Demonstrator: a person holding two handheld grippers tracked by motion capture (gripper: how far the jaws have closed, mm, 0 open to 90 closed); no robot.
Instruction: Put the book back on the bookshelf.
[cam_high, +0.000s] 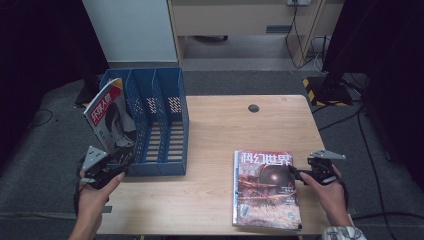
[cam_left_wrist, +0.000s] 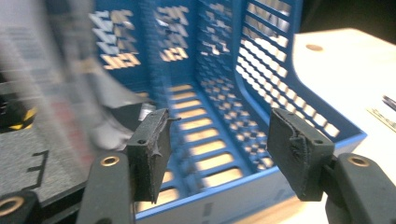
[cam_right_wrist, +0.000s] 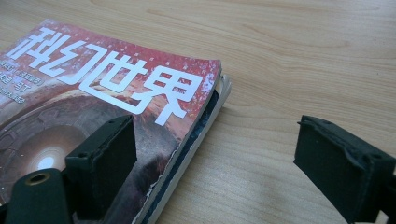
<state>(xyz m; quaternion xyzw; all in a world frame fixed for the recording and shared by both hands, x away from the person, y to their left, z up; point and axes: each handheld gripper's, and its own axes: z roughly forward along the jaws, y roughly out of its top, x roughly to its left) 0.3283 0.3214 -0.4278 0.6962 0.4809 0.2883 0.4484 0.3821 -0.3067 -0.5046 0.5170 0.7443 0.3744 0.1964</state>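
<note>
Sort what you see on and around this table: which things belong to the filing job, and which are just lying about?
In the job: blue file rack, upright magazine in its left slot, red magazine lying flat, left gripper, right gripper.

Lying about: floor cables, table's grommet hole.

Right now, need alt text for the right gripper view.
The right gripper, jaws open, straddles the right edge of a red magazine with large white Chinese title characters, lying flat on a light wooden table.
</note>
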